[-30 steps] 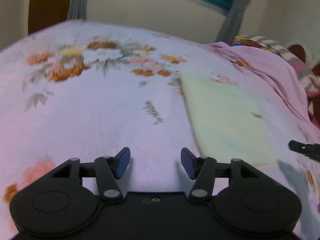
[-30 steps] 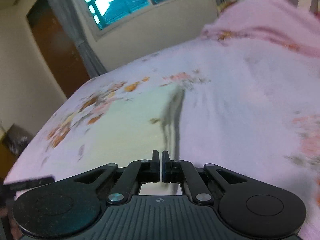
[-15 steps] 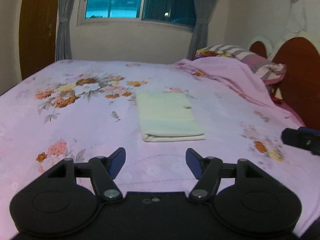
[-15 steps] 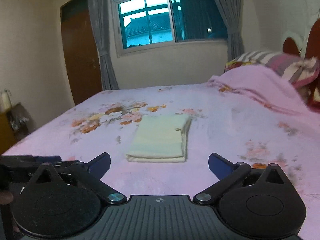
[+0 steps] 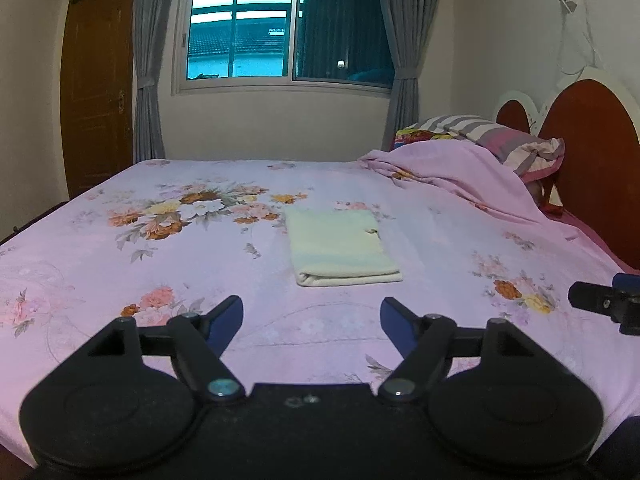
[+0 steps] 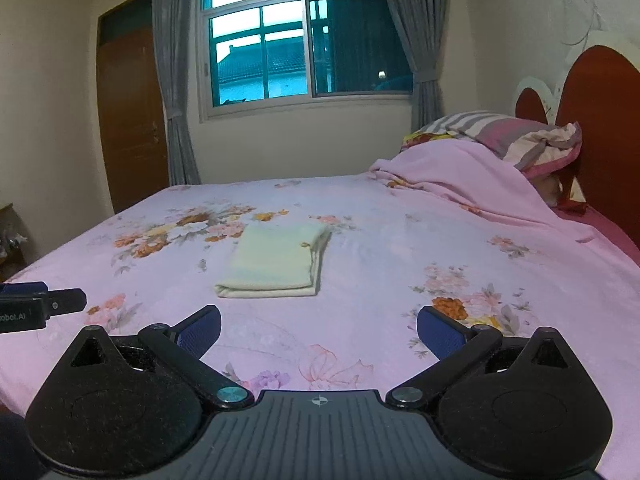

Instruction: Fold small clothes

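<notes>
One wide bed [image 5: 360, 344] fills most of what we see, covered in a pink floral sheet [image 6: 380, 248] that runs from under our fingers out to the far wall. Beyond the fingers and up to their right, a rumpled pink blanket [image 5: 452, 168] is heaped against a striped pillow [image 6: 516, 132] and the red-brown headboard [image 5: 592, 152]. Straight past the fingertips, at the far wall, a window [image 5: 280, 28] sits between grey curtains [image 6: 172, 80], with a brown door [image 5: 96, 80] off to their left.

The folded pale-yellow cloth [image 5: 340, 246] lies flat on the sheet, ahead of both pairs of fingers and well apart from them. It sits slightly right of centre from our left gripper [image 5: 312, 318] and slightly left of centre from our right gripper [image 6: 318, 328]. Its thick folded edge faces us, and a small tag shows on its right side.

Our left gripper's jaws are opening, with only bare sheet in the gap. Our right gripper's fingers are spread wide, nothing between them. Each gripper's tip shows at the edge of the other's view, level with the fingertips.
</notes>
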`<act>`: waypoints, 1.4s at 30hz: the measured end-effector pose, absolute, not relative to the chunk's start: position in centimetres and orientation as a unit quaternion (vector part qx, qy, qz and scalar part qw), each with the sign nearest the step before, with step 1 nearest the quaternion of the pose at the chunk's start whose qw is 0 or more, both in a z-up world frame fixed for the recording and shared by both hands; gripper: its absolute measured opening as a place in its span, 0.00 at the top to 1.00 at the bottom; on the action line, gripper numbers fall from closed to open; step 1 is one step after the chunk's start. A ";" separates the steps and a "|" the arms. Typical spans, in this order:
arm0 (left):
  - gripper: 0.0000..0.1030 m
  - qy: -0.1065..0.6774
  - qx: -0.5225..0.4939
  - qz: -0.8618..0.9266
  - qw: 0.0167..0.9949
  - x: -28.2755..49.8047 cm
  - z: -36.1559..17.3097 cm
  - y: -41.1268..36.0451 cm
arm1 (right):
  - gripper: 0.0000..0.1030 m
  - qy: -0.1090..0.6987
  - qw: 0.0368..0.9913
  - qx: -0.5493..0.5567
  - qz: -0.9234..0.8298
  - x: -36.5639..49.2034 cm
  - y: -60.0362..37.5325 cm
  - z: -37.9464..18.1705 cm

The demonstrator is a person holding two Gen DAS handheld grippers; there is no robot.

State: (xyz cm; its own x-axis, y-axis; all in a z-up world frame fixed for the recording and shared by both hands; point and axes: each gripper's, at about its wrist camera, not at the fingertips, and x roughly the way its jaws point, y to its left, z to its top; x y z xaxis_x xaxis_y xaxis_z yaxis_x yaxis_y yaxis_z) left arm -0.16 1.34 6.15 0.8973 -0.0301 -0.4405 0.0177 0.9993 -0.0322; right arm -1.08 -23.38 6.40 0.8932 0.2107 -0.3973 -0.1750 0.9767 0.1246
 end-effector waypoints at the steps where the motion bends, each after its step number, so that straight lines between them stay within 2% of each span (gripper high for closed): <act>1: 0.27 0.227 -0.014 -0.014 0.974 -0.1 6.1 1.3 | 0.00 0.208 0.972 0.043 0.097 -1.4 -23.5 6.5; 42: 0.26 0.218 -0.019 -0.039 0.975 0.0 5.5 1.4 | 0.00 0.188 0.977 0.043 0.090 -1.3 -24.2 7.7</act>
State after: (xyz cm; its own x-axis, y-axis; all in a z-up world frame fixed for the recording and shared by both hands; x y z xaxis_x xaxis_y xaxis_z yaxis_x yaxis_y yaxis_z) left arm 0.02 1.43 5.53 0.9017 -0.0849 -0.4239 0.0687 0.9962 -0.0533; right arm -1.33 -24.18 7.68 0.9130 0.1919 -0.3599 -0.1598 0.9802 0.1171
